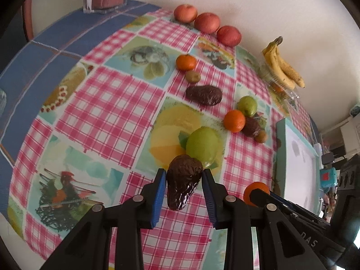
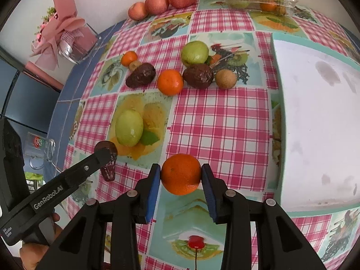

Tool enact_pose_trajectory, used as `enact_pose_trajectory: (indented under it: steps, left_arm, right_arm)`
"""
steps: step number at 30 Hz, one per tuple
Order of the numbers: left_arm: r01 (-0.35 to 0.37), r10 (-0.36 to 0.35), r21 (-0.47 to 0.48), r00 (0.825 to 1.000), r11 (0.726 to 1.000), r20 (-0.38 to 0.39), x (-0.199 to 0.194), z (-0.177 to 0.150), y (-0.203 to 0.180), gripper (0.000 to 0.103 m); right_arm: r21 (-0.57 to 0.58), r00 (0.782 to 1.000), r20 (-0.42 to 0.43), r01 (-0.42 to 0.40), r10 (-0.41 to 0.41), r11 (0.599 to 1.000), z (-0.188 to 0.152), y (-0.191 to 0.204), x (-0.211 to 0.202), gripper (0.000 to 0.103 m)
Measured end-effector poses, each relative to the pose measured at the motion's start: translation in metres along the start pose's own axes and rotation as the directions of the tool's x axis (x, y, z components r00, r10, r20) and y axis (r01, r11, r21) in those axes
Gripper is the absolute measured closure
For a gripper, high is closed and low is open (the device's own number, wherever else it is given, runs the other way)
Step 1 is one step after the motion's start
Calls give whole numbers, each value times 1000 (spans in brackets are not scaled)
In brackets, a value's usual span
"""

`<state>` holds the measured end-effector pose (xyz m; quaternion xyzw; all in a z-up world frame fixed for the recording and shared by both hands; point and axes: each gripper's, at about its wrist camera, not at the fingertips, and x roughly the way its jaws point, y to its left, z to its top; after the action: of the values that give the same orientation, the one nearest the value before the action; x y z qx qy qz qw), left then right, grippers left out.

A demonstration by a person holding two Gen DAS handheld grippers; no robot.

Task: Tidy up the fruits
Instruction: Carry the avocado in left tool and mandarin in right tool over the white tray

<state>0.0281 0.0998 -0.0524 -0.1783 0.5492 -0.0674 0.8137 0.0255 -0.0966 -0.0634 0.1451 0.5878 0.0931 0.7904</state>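
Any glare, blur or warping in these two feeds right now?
Left wrist: heavy fisheye bulge, dark corners, soft focus on the avocado in the left gripper. Right wrist: same bulge, white tray washed out, orange in the right gripper sharp.

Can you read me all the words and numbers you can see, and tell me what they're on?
"GenRobot.AI": white letters on the side of the left tool, seen from the right wrist.
"DAS": raised letters on the right tool's black body, cut off by the frame.
Small white print at the left tool's handle end: too small to read.
Red and green sticker on the glass mug: too blurred to read.
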Motion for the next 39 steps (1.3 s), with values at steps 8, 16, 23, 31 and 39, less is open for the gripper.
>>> enact_pose_trajectory:
  steps: [8,16,23,31,39]
  left_arm:
    - [7,-8,65,1000,998,29,-19,9,-34,69]
    - [28,-30,201,1000,979,7,-16,12,-105,69]
    - [113,-103,336,994,935,-48,2,8,-188,69]
    - [171,-130,414,984,894,-126,55,7,-262,68]
    - [177,-126,427,981,887,-146,104,22,-286,68]
  right_arm:
    - [66,995,75,54,-59,996,8,-24,-31,65]
    - [265,971,153,139,-184,954,16,-100,-78,65]
    - [429,918,207,224,-337,875,13,-166,-111,65]
    - [499,902,208,235,-378,834,21,-204,-109,64]
    - [513,895,182,266,-407,816,45,-232,-95,64]
